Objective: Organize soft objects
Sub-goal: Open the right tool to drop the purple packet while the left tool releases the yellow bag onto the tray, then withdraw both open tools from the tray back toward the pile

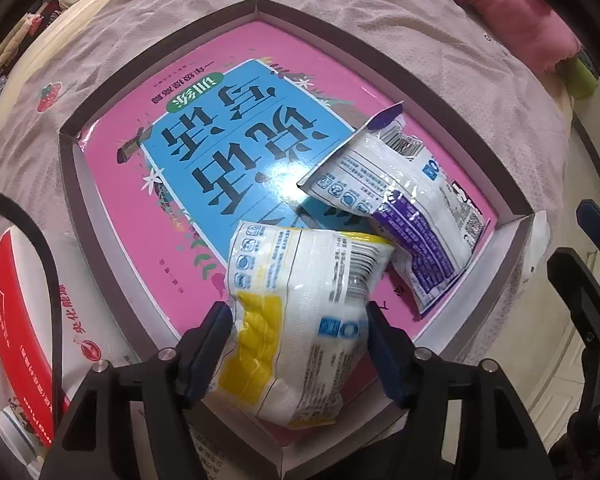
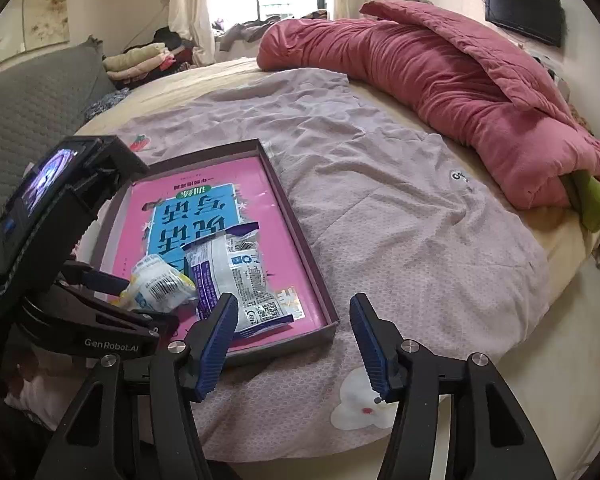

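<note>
Currently left gripper [image 1: 300, 312] jaws clamp the yellow packet [image 1: 296, 304] over the near end of the tray [image 1: 512, 222]. Purple packet [image 1: 412, 216] lies flat inside the tray, touching the yellow one. Right gripper [image 2: 294, 342] jaws spread wide, holding nothing, just beside the tray's near corner above the bed [image 2: 400, 208].

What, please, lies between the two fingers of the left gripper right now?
The yellow-and-white soft packet sits pinched between the left gripper fingers, over the tray; the left wrist view shows it.
</note>
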The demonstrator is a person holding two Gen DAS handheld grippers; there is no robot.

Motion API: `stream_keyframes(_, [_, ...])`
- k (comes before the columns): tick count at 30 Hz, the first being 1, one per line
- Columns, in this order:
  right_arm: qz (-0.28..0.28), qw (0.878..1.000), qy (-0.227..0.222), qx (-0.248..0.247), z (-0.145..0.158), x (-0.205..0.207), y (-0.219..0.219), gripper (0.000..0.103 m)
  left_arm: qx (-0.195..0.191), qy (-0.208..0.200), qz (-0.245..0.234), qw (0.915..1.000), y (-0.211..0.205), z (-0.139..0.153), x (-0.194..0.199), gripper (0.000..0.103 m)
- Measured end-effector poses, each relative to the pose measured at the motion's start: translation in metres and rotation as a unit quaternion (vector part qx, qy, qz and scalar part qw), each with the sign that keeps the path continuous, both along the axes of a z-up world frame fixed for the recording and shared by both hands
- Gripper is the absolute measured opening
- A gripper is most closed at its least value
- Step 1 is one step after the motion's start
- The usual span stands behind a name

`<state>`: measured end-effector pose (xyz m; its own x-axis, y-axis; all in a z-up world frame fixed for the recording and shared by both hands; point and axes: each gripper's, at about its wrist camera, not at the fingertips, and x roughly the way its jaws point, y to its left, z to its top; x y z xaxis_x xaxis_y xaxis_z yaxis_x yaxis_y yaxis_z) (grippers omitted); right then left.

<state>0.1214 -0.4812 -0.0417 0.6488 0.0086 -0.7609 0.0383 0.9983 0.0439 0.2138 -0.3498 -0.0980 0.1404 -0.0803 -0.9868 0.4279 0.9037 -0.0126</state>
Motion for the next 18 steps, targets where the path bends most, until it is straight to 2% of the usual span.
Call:
stream_keyframes(3, [0.0,1.0,0.004,0.001,-0.002,0.0,0.0,0.064,-0.017,-0.003,0.005,0.9998,0.0,0.007,0.0,0.072])
stream_keyframes(18, [-0.002,1.0,-0.007,-0.006,0.011,-0.006,0.007,0.069,-0.047,-0.039,0.021,0.9979,0.027,0.051,-0.019,0.073])
